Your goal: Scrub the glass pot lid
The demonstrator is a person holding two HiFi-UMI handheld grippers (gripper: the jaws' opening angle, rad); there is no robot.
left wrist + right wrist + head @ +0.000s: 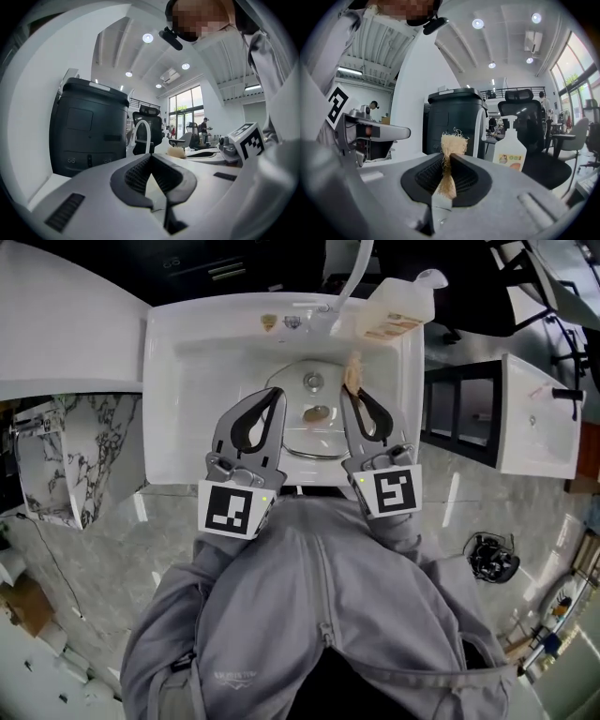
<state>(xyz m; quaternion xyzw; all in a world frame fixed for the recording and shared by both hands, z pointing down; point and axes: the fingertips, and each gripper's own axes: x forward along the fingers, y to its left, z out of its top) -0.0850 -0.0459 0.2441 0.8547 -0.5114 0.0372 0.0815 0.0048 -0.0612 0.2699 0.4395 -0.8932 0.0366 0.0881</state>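
Note:
The glass pot lid lies in the white sink, its brown knob between my two grippers. To the left of the knob, over the lid, my left gripper is shut, with its ribbed pads closed tip to tip on nothing. My right gripper is over the lid's right side. It is shut on a tan fibrous scrubber, whose frayed end sticks up above the pads. Both grippers point away from me, over the basin.
A white faucet arches over the back of the sink, and a soap pump bottle stands beside it on the right. The drain lies just beyond the lid. Beyond the sink stands a dark bin. Office chairs stand farther off.

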